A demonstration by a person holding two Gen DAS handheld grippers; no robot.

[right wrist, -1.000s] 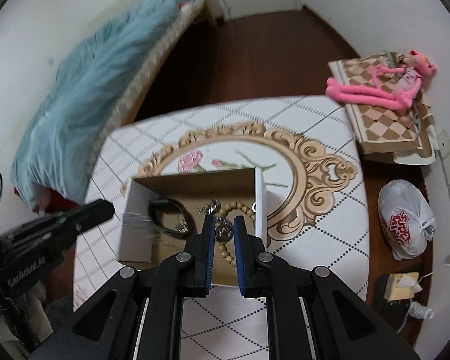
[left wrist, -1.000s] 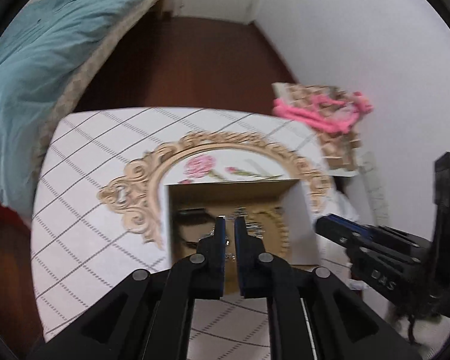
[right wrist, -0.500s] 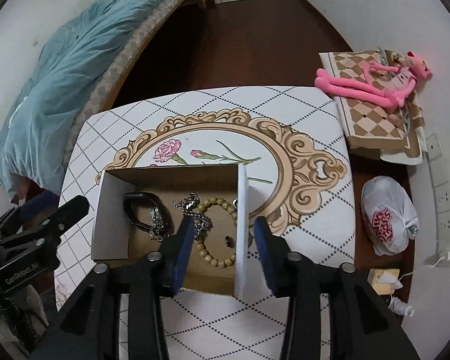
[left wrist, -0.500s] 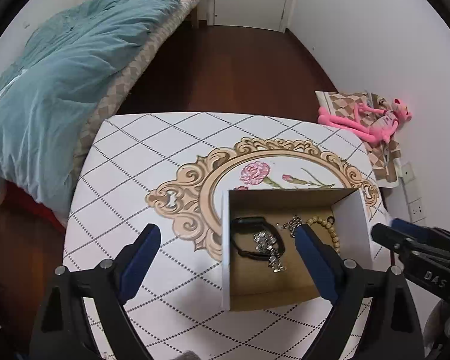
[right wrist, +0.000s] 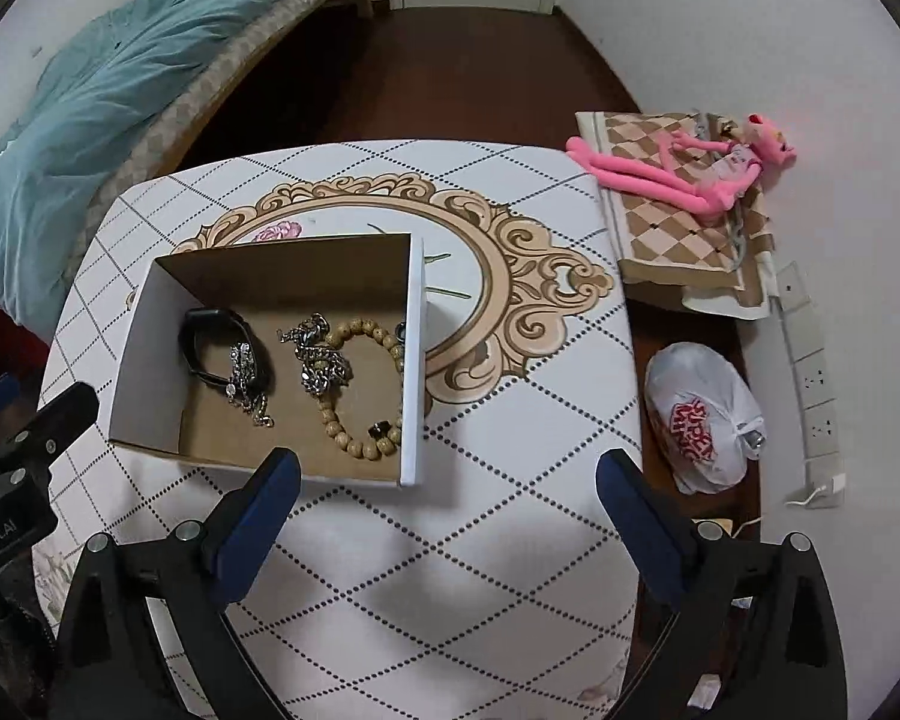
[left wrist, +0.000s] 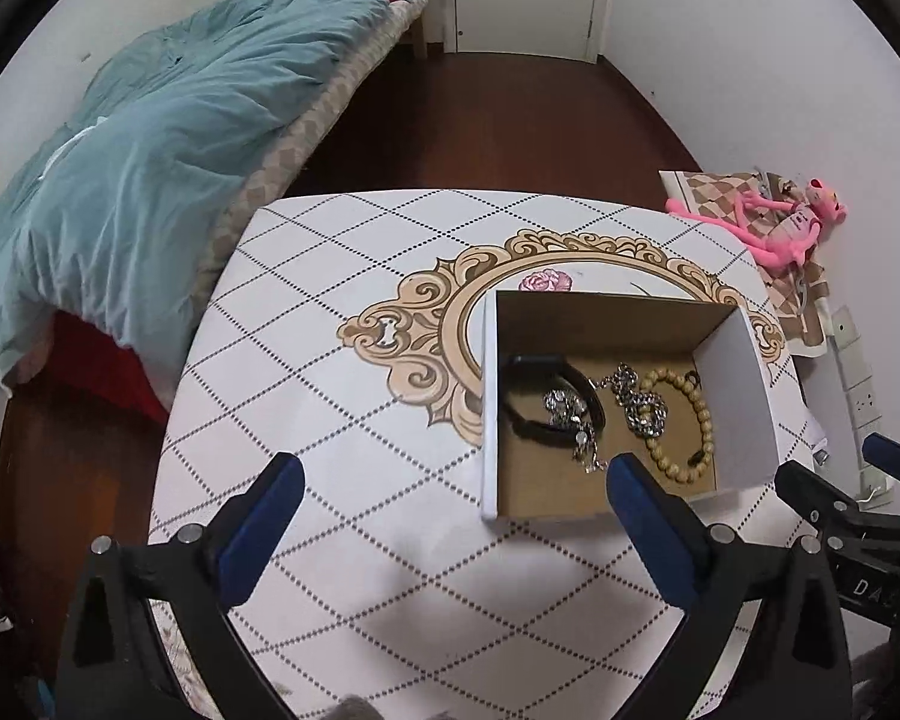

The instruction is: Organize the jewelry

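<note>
An open cardboard box (left wrist: pixel 732 402) (right wrist: pixel 414 360) sits on the white patterned table (left wrist: pixel 342 408) (right wrist: pixel 510 510). In it lie a black band (left wrist: pixel 531 420) (right wrist: pixel 195 348), a silver chain (left wrist: pixel 642 402) (right wrist: pixel 318 360), a smaller silver piece (left wrist: pixel 570 414) (right wrist: pixel 243 372) and a wooden bead bracelet (left wrist: pixel 702 420) (right wrist: pixel 360 408). My left gripper (left wrist: pixel 453 480) is open and empty, above the table near the box's front left. My right gripper (right wrist: pixel 447 480) is open and empty, above the table near the box's front right corner.
A bed with a teal duvet (left wrist: pixel 126 168) (right wrist: pixel 90 96) stands at the left. A pink plush toy (left wrist: pixel 774 228) (right wrist: pixel 678 174) lies on a checkered mat at the right. A white plastic bag (right wrist: pixel 702 420) sits on the floor beside the table.
Both grippers were shut over the box a second ago. They have opened wide and pulled back and up from the box. The jewelry stays in the box.
</note>
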